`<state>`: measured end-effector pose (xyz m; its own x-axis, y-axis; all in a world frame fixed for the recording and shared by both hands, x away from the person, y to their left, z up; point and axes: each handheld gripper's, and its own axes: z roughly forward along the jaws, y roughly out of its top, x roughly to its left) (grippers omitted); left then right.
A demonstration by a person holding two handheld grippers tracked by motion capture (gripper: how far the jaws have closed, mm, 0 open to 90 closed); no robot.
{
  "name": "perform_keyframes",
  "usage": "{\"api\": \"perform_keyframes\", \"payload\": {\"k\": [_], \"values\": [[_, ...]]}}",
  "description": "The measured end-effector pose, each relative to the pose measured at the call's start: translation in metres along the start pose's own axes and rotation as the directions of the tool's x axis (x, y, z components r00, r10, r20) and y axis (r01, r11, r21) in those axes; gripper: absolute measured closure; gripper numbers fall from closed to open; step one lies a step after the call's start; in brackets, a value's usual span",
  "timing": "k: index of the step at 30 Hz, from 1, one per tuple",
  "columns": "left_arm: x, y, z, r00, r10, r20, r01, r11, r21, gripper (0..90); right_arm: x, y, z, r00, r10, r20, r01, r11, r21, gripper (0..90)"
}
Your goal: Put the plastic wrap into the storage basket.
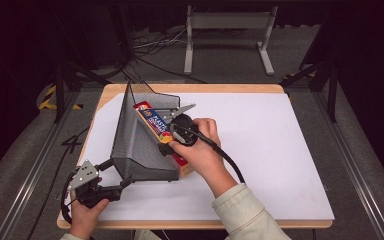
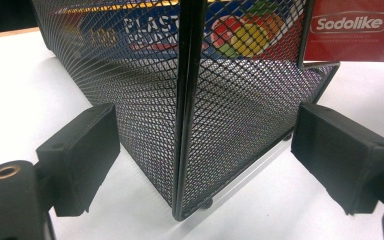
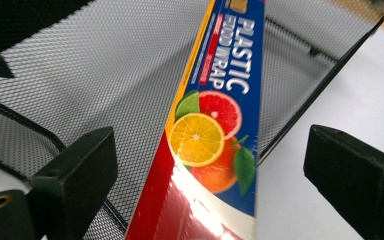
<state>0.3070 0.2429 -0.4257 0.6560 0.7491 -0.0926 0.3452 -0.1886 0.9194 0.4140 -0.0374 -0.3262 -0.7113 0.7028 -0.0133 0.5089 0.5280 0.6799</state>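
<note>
On the bench (image 1: 280,150), the wrap box (image 1: 156,129) leans inside the mesh rack (image 1: 135,145). Right gripper (image 3: 207,165) jaws spread around the box, not touching; left gripper (image 2: 200,155) jaws spread around the rack's corner.

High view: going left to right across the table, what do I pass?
left gripper → black mesh basket → plastic food wrap box → right gripper → bare white table surface
</note>
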Motion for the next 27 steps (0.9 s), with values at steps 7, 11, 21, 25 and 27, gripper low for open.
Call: {"api": "perform_keyframes", "payload": {"k": [7,11,21,25,27], "values": [[0.001,0.000,0.001,1.0000,0.008,-0.003,-0.008,1.0000,0.002,12.7,-0.012,-0.008,-0.032,0.9992,-0.007,-0.039,0.003,0.9925,-0.122,6.7],[0.001,0.001,0.002,1.0000,0.008,-0.002,-0.008,0.9999,0.007,12.7,-0.025,-0.015,-0.047,0.9989,-0.008,-0.045,0.001,0.9866,-0.163,6.6],[0.002,0.000,0.001,0.9999,0.009,-0.008,-0.009,0.9999,0.005,12.7,-0.059,-0.037,-0.081,0.9993,0.001,-0.038,-0.010,0.9712,-0.238,5.3],[0.002,-0.001,-0.001,0.9999,0.004,-0.010,-0.004,1.0000,0.005,12.6,-0.068,-0.045,-0.089,0.9995,-0.008,-0.030,0.001,0.9675,-0.253,5.3],[0.002,-0.001,-0.001,0.9999,-0.004,-0.010,0.004,1.0000,0.000,12.5,-0.074,-0.051,-0.094,0.9997,-0.017,-0.017,0.012,0.9667,-0.256,5.3]]}}
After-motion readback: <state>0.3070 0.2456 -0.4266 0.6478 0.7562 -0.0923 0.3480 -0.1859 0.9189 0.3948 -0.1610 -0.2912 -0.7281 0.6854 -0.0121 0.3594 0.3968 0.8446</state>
